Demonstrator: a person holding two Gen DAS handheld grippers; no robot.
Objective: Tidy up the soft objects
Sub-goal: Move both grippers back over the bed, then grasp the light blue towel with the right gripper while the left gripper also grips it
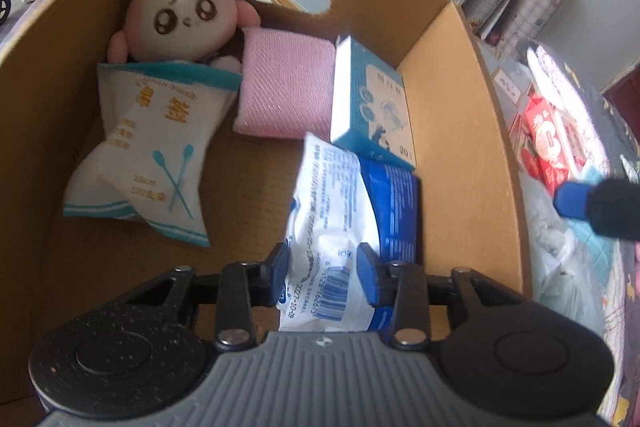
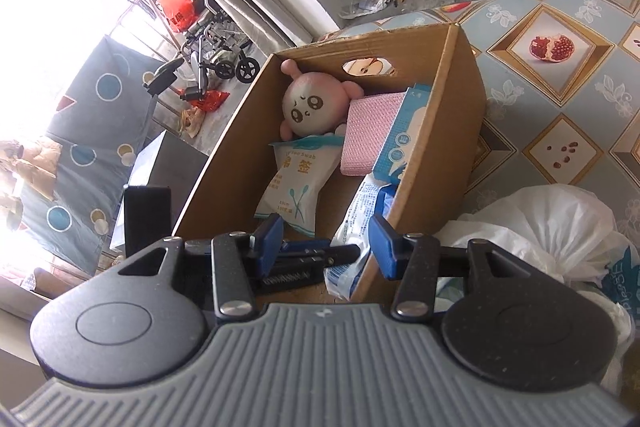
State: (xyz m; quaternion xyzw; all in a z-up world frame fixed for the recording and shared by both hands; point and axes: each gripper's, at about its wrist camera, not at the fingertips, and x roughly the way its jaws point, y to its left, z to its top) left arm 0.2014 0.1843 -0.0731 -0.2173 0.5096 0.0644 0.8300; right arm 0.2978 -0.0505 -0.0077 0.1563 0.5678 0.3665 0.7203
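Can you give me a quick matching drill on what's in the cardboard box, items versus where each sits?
Items:
1. plush doll
2. pink cloth
3. cotton swab bag
4. blue-and-white wipes pack

Places:
A. between the left gripper fingers, near end of the box
B. far corner, under the handle cutout side
C. leaning over the doll's lower half
D. between the doll and the teal carton

Pairs: 1-B, 2-D, 3-C, 4-A

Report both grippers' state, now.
Left gripper: jaws open, straddling the white-and-blue wipes pack in the cardboard box; not clamped.
Right gripper: jaws open, empty, above the box's near end.
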